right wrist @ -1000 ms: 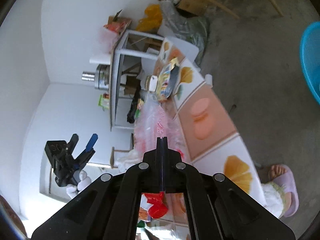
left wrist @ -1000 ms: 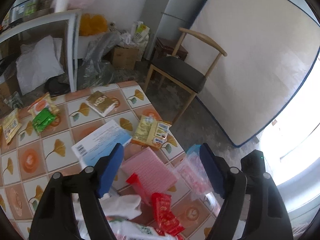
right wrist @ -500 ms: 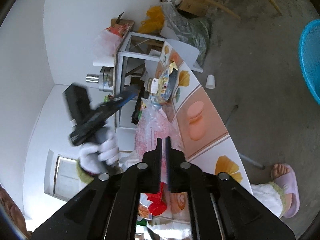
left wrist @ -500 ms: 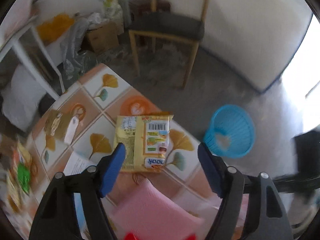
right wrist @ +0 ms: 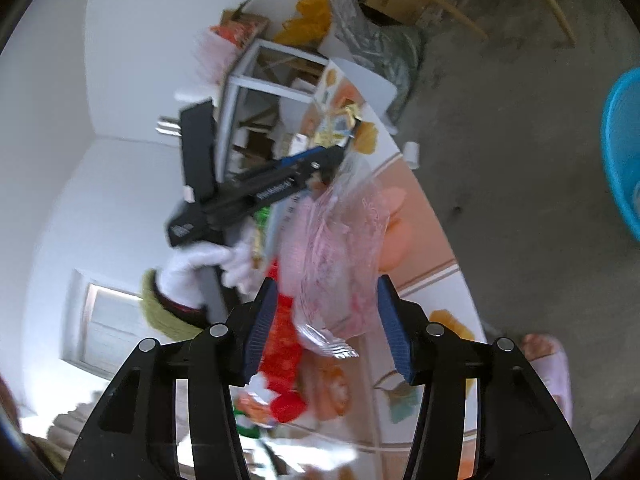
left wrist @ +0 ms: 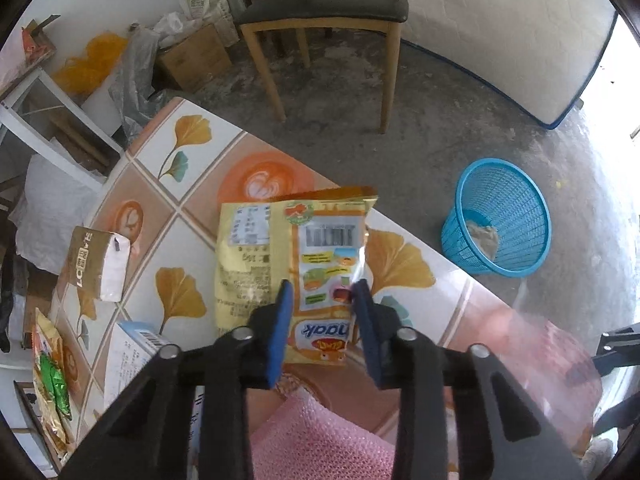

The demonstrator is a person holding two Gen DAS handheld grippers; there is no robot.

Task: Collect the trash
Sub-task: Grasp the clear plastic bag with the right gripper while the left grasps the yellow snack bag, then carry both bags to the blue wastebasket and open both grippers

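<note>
A yellow snack packet (left wrist: 292,256) lies flat on the tiled table (left wrist: 192,168). My left gripper (left wrist: 322,294) is open, its blue pads on either side of the packet's near end. My right gripper (right wrist: 326,314) is open around a clear pink plastic bag (right wrist: 340,256) at the table's edge; the bag sits between the pads, which are apart from it. The left gripper also shows in the right wrist view (right wrist: 256,192), held by a white-gloved hand. A blue mesh trash basket (left wrist: 500,224) stands on the floor right of the table.
On the table lie a gold carton (left wrist: 98,264), a white-blue box (left wrist: 128,356), green and orange wrappers (left wrist: 50,376), pink bubble wrap (left wrist: 320,440) and red wrappers (right wrist: 284,344). A wooden chair (left wrist: 328,12), cardboard boxes (left wrist: 192,56) and a white shelf (left wrist: 52,128) stand beyond.
My left gripper swung down over the yellow packet and narrowed around it. My right gripper went from shut to open around the pink bag.
</note>
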